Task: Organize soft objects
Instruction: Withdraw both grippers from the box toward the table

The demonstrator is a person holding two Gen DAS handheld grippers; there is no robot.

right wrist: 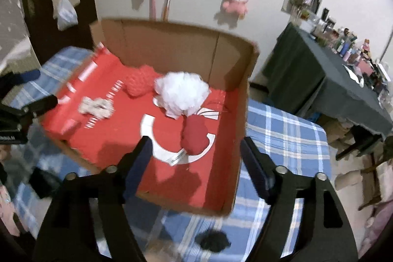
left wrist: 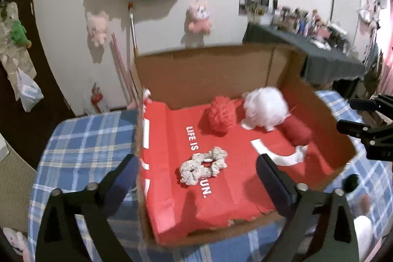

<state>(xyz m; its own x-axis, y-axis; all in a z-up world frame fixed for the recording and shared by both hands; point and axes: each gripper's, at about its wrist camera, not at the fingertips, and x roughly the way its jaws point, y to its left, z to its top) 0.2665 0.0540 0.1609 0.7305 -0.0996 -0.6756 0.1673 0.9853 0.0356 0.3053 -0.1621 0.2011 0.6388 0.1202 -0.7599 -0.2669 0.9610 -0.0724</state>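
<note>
Left gripper (left wrist: pixel 196 173) fingers spread, empty, above cream scrunchie (left wrist: pixel 203 164), blurred; right gripper (right wrist: pixel 194 156) fingers spread, empty.

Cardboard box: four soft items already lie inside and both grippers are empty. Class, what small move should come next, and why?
Probably send the open right gripper down to the black fuzzy item on the plaid cloth: it lies outside the cardboard box.
</note>
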